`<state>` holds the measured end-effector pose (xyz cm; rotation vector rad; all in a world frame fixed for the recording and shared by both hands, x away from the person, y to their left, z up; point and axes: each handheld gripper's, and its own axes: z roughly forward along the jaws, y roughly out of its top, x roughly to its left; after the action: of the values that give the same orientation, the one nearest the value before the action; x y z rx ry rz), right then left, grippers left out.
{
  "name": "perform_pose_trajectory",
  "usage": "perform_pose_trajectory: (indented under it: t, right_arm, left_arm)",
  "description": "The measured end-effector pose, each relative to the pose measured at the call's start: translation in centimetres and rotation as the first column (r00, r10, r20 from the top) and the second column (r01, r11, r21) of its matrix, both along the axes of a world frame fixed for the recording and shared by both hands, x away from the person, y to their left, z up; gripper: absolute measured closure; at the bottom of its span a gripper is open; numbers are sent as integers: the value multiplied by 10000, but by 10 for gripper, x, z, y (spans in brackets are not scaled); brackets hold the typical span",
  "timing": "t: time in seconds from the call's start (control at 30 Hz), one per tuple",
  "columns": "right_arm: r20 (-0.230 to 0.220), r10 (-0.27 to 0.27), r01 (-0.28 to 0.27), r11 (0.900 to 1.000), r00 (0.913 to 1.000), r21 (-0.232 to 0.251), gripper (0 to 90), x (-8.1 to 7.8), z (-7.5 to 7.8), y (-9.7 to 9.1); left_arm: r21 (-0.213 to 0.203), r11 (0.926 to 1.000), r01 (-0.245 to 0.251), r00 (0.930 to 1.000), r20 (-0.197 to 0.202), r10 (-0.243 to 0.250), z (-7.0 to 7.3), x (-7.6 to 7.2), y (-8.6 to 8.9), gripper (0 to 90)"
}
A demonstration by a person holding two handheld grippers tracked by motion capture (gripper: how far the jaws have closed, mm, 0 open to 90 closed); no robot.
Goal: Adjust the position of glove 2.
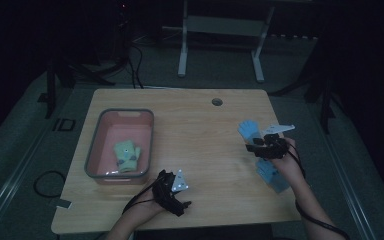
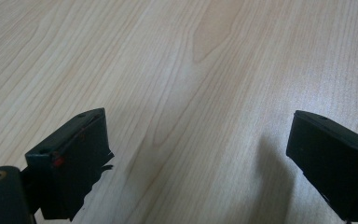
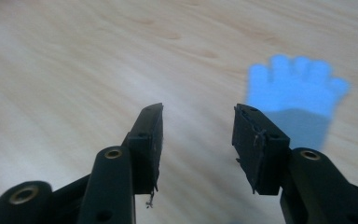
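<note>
Blue toe socks remain: one small sock (image 1: 274, 177) lies near, under your right forearm, its light blue mate (image 1: 248, 129) just beyond your half-open, empty right gripper (image 1: 252, 147). Your left gripper (image 1: 182, 204) hangs wide and empty over bare wooden table (image 1: 205, 135). Far left, the green toe sock (image 1: 126, 156) already lies in the pink plastic bin (image 1: 94, 145), so both blue ones are left.

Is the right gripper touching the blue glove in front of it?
Apart. In the right gripper view, the right gripper has open jaws with only bare table between them; the blue glove lies beyond.

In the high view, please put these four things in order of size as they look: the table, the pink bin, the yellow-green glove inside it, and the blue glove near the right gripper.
1. Table
2. Pink bin
3. Yellow-green glove and the blue glove look about alike; I cannot rank them, as the right gripper covers part of the blue one.
</note>
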<state>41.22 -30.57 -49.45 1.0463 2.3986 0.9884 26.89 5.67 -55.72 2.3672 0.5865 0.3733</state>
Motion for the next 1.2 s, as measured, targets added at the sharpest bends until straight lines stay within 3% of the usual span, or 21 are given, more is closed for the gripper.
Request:
perform_pose_trajectory:
  t: [0.13, 0.2, 0.4, 0.47, 0.6, 0.77, 0.93, 1.07, 1.2]
  right_arm:
    - [54, -194, 194, 9998, 9998, -75, 588, 12, 1, -1]
    - [85, -274, 275, 9995, 9996, -147, 588, 19, 1, -1]
    - [-332, -651, 635, 9968, 9973, -478, 573, 48, -6, -4]
    - [-454, -667, 628, 9946, 9967, -822, 568, 56, -11, -5]
    - [-508, -732, 668, 9908, 9960, -1174, 557, 71, -17, -8]
    - [-509, -564, 504, 9926, 9971, -1107, 550, 88, -26, -12]
    - [-574, -701, 618, 9889, 9959, -1351, 549, 98, -40, -18]
    - [-529, -811, 731, 9875, 9953, -1396, 566, 97, -44, -19]
    - [-570, -897, 819, 9886, 9943, -1267, 722, 93, -46, -17]
  left_arm:
    - [19, 9999, -142, 9998, -137, 143, -2, -5, 6, 63]
    - [-195, 9994, -282, 9994, -205, 278, -2, -7, 10, 63]
    - [-289, 9986, -443, 9983, -402, 432, -1, -6, 15, 63]
    - [-65, 9991, -425, 9986, -333, 422, -3, -7, 14, 63]
    - [-213, 9991, -377, 9983, -452, 367, -3, -7, 15, 63]
    - [-436, 9984, -366, 9983, -479, 345, -2, -7, 15, 63]
    - [-522, 9979, -383, 9985, -419, 361, -2, -7, 16, 63]
    - [-572, 9970, -528, 9977, -450, 503, -3, -5, 19, 63]
    - [-490, 9978, -436, 9980, -488, 412, -4, -5, 20, 63]
